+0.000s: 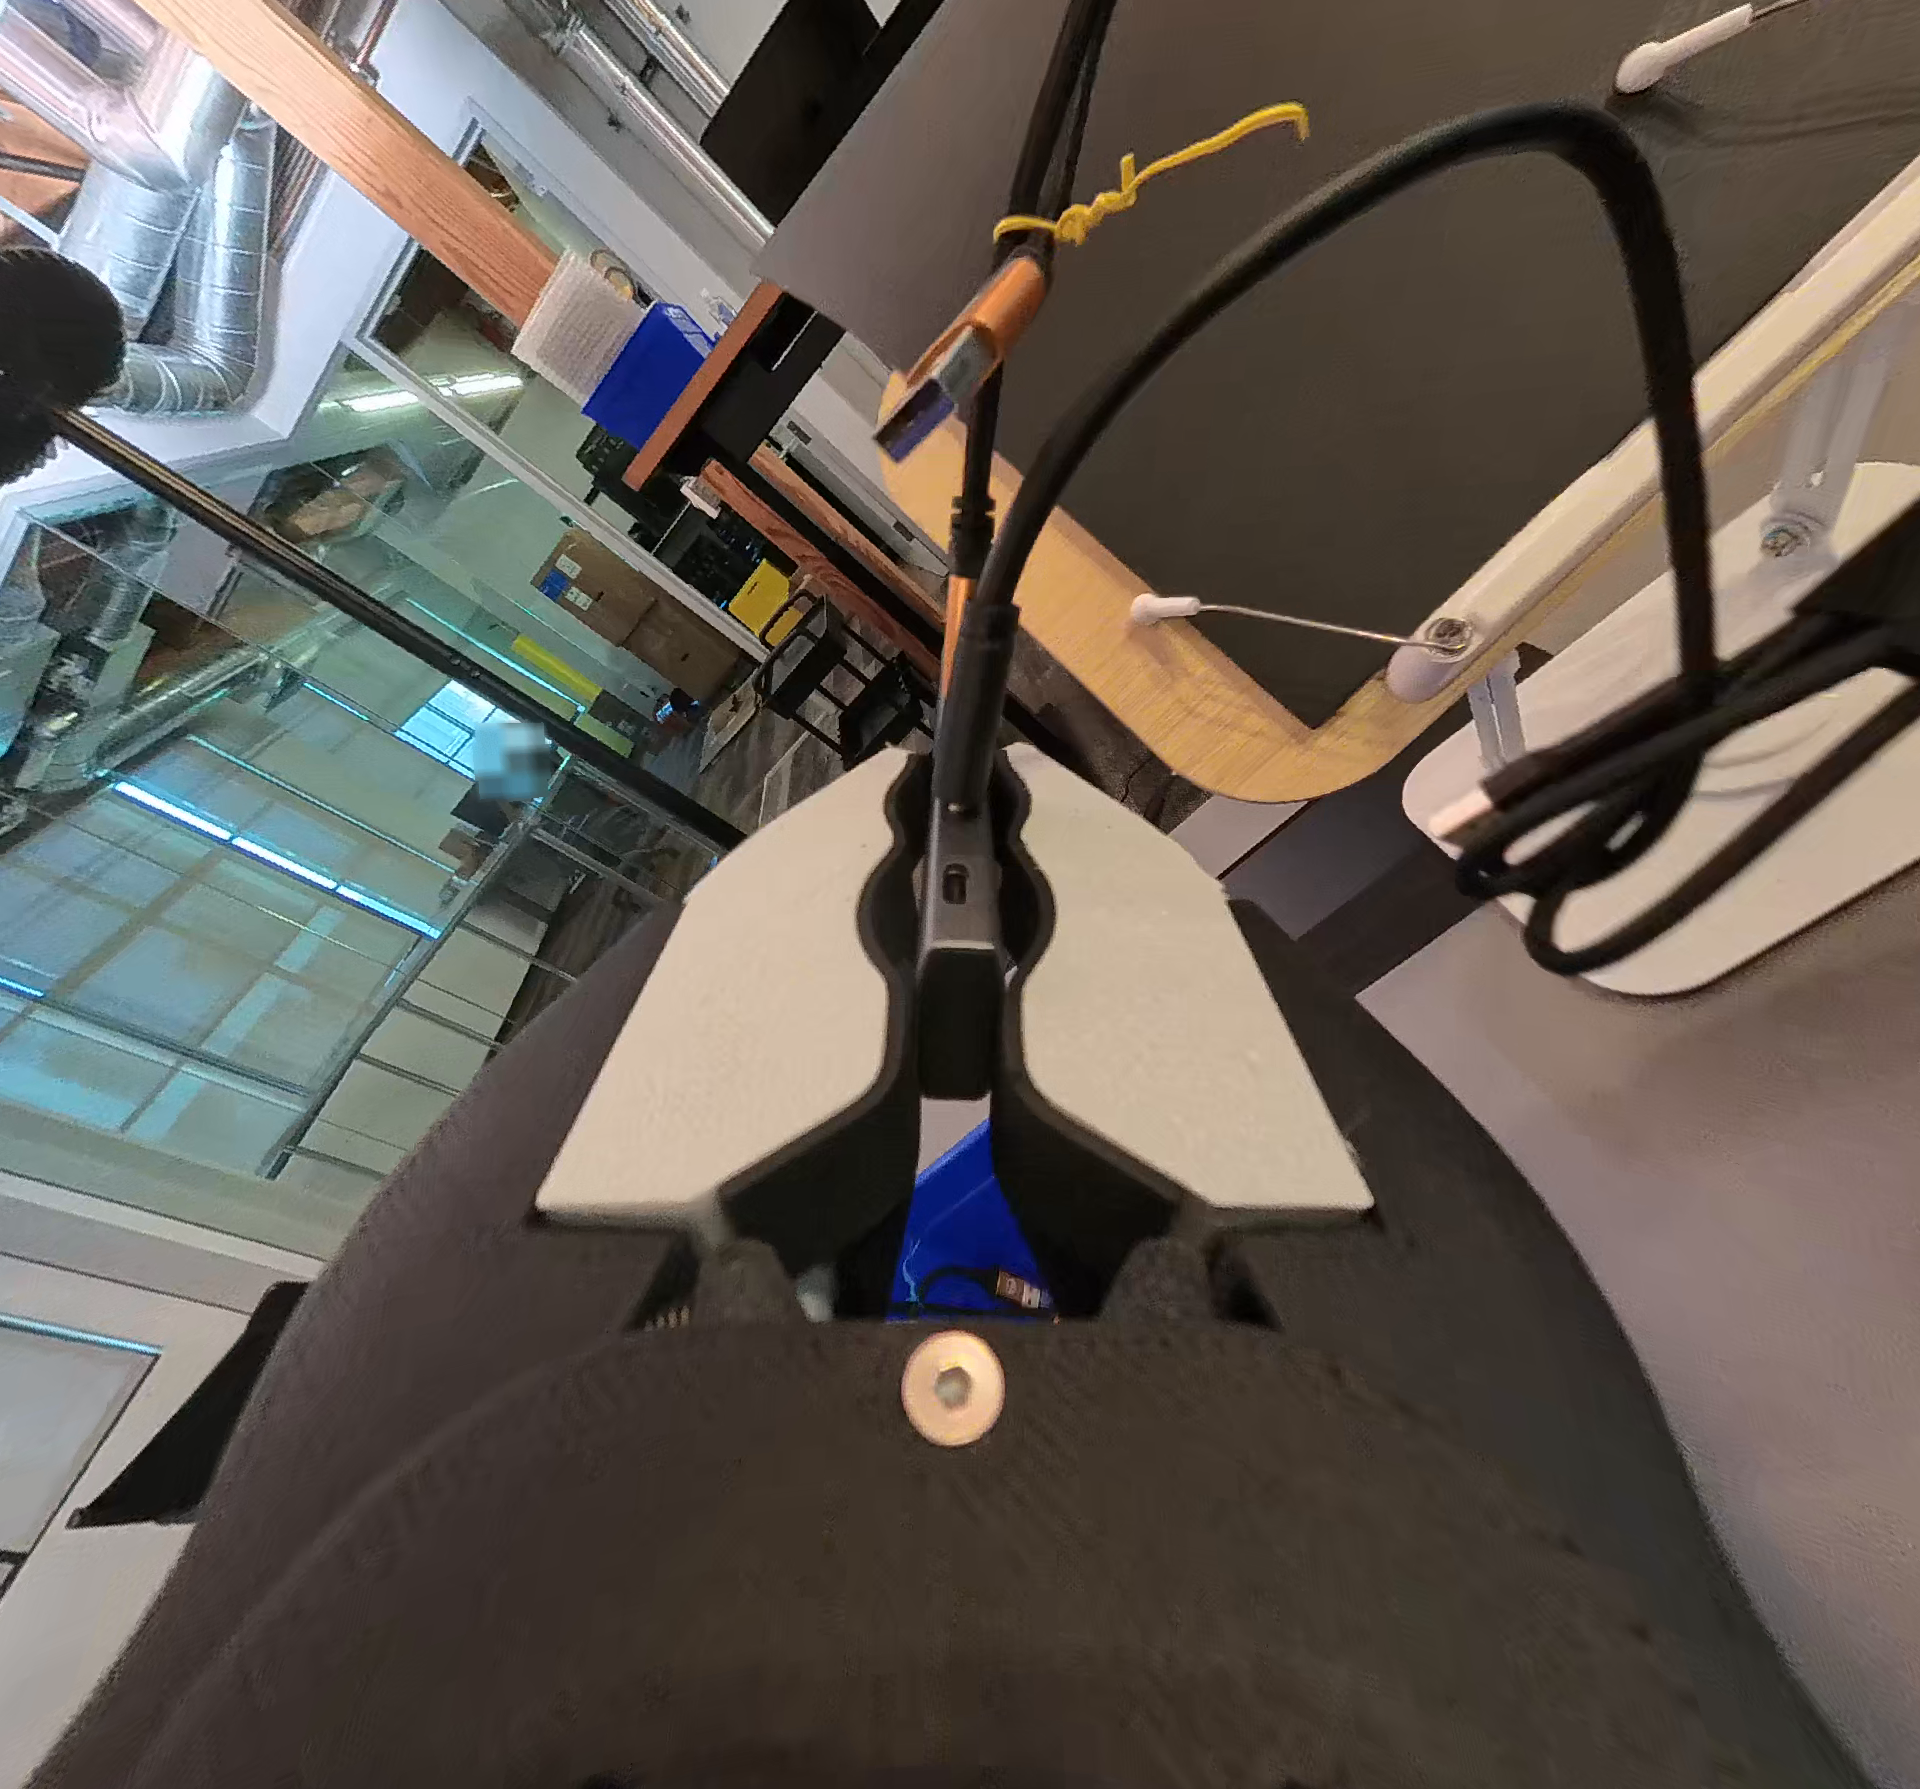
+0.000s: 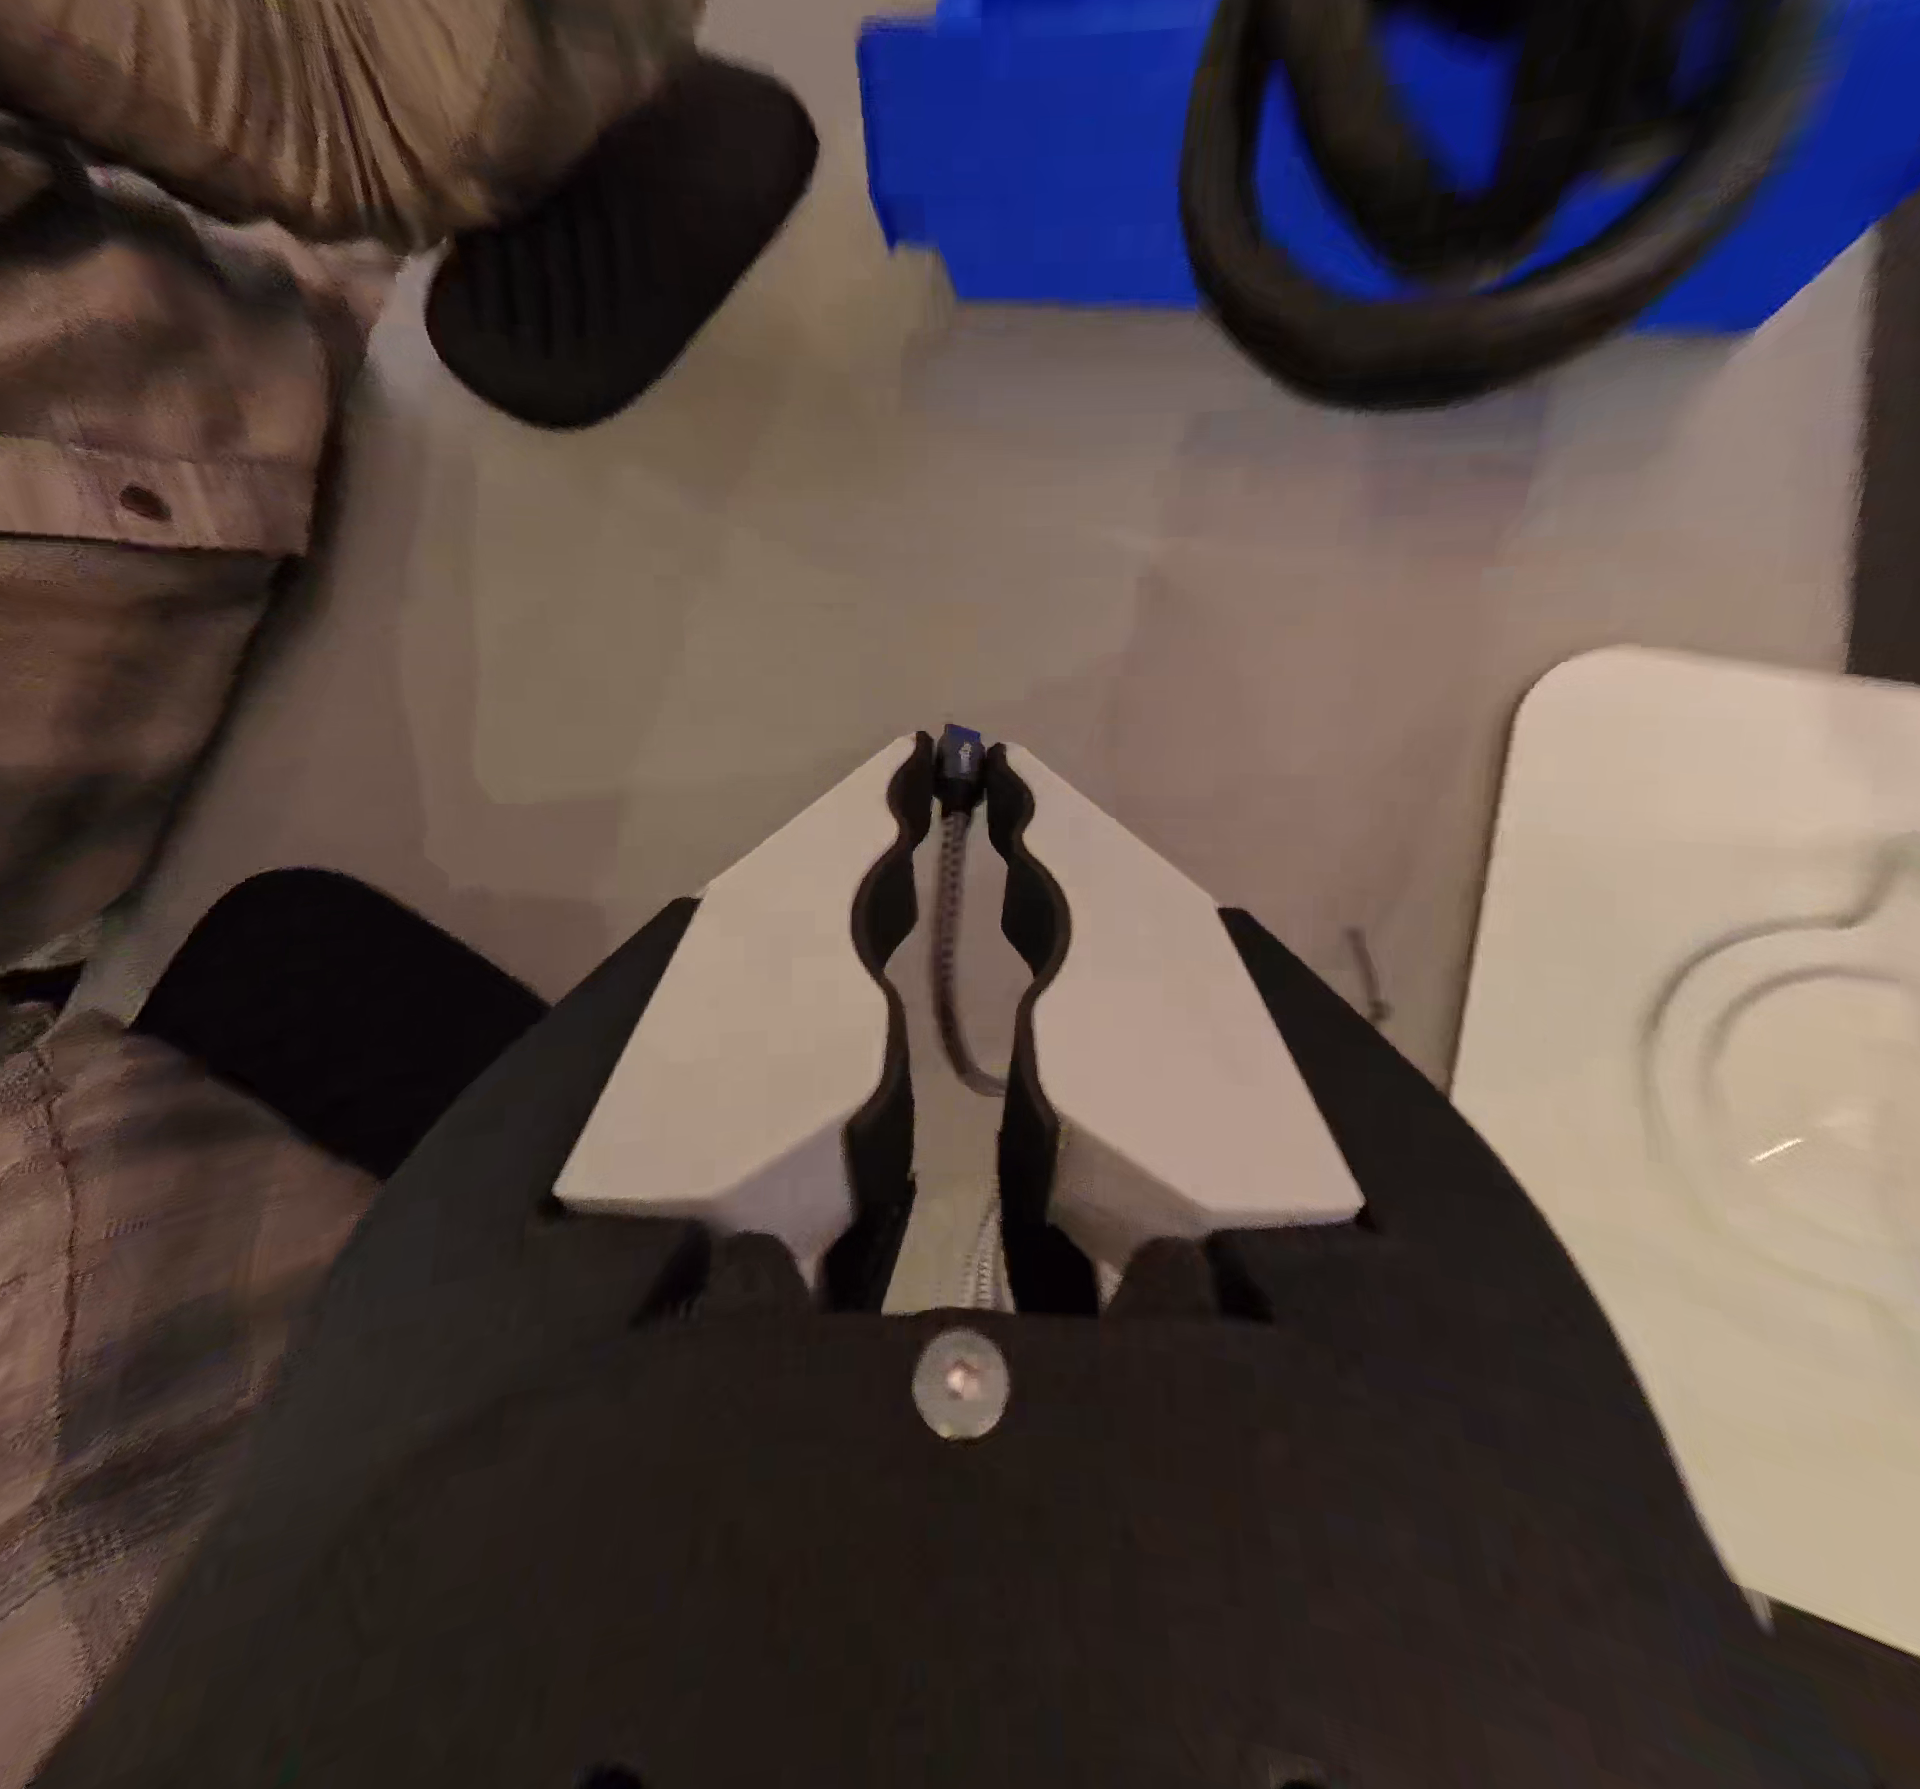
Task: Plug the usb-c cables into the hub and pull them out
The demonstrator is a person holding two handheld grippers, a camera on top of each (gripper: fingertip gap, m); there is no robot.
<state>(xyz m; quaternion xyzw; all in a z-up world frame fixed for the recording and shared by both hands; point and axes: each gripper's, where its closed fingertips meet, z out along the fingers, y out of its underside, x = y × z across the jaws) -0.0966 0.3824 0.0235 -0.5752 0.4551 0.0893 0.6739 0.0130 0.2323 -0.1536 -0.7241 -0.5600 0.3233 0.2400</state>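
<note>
Black tongs [image 1: 956, 783] with grey, wavy-edged fingers [image 1: 790, 991].

My right wrist view is motion-blurred throughout. The blue bin [image 2: 1039, 160] is cut off by the top edge, and the black cable coil [image 2: 1455, 212] inside it is smeared. Left of the bin, my sleeve [image 2: 260, 46] blurs out. The hub's [image 1: 954, 970] rear end is hidden between my left gripper's fingers [image 1: 769, 991].

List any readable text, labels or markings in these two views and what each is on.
None can be read.
Cardboard boxes in the background: labels too small to read.
Plug held in the right gripper: mark too blurred to read.
Hub held in the left gripper: no writing shows.
</note>
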